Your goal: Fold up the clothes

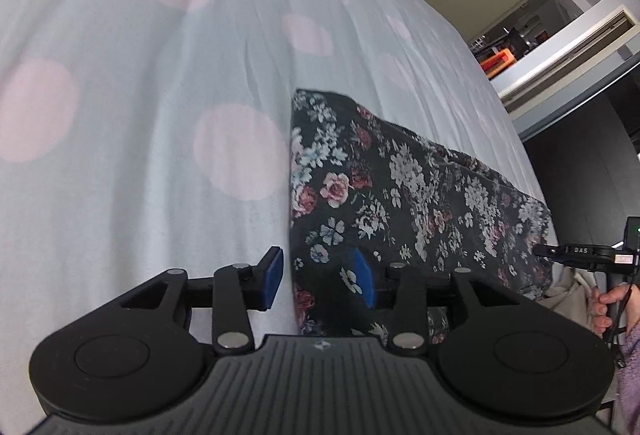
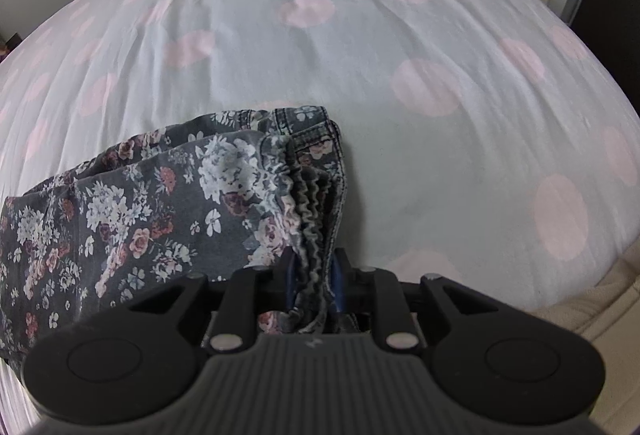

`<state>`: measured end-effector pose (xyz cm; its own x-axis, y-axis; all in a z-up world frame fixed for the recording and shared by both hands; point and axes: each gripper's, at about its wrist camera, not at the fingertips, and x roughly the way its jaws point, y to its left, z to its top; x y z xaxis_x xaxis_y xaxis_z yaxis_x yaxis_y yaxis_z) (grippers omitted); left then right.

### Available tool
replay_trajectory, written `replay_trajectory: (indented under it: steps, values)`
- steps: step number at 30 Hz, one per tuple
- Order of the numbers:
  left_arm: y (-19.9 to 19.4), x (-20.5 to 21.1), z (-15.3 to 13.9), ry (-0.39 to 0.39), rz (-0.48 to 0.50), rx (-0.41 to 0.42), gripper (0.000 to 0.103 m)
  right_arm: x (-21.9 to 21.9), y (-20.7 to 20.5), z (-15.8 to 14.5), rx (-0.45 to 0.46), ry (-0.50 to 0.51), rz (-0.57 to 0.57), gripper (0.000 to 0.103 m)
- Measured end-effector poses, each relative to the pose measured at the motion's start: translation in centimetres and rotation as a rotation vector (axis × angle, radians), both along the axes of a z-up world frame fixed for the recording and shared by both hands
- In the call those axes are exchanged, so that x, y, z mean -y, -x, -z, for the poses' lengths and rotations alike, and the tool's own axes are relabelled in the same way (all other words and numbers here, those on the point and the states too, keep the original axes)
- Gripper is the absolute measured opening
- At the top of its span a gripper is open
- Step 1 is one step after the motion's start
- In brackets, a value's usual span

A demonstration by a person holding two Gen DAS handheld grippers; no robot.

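On bedsheet (image 2: 400, 163), floral garment (image 2: 160, 203) lengthwise leftward

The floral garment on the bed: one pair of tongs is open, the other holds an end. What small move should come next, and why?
Probably release the right tongs next. The floral garment already lies folded in a narrow stack on the dotted bedsheet, and the left tongs stand open with the fabric edge loose between the pads. Only the elastic waistband is pinched, so letting go would leave the fold flat.
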<state>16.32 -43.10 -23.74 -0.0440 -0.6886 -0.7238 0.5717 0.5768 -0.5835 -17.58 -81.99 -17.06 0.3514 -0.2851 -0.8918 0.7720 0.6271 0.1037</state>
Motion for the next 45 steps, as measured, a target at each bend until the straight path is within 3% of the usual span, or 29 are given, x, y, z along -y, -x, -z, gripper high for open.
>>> replay_trajectory:
  steps: [5,8,12,15,19,21,23,24,27,39,45]
  values:
    - [-1.1,0.7,2.6,0.052,0.009,-0.101,0.031,0.5,0.5,0.4,0.022,-0.012,-0.032,0.024]
    - [-1.9,1.6,3.4,0.068,0.004,-0.133,0.017,1.2,1.0,0.9,0.049,-0.037,-0.038,0.029]
    - [-1.8,2.4,3.3,0.064,0.024,-0.100,0.008,2.7,1.7,1.7,0.076,-0.083,-0.052,0.047]
    - [-1.8,2.2,3.2,0.057,0.027,-0.095,0.005,4.5,2.7,2.6,0.100,-0.147,-0.036,0.071]
    - [-1.7,2.6,3.1,0.034,0.030,-0.081,0.005,6.2,3.3,4.6,0.134,-0.244,-0.031,0.075]
    - [-1.6,2.5,3.1,0.031,0.017,-0.079,0.005,6.2,3.2,5.1,0.158,-0.250,-0.053,0.074]
    - [-1.5,2.5,3.0,0.028,0.005,-0.077,0.005,5.9,2.9,5.2,0.184,-0.261,-0.067,0.059]
    - [-1.4,2.5,3.0,0.025,0.000,-0.073,0.005,5.7,2.8,5.2,0.209,-0.283,-0.072,0.036]
    - [-0.8,2.7,2.1,0.002,0.000,-0.026,0.004,4.6,2.3,4.4,0.194,-0.240,-0.092,0.027]
    - [1.3,0.8,-5.8,0.003,0.061,0.123,0.003,0.2,0.7,-3.6,0.218,-0.106,-0.124,0.022]
    - [2.1,-6.1,-10.5,-0.023,0.039,0.205,0.003,-6.4,-1.2,-6.0,0.248,-0.129,-0.196,0.022]
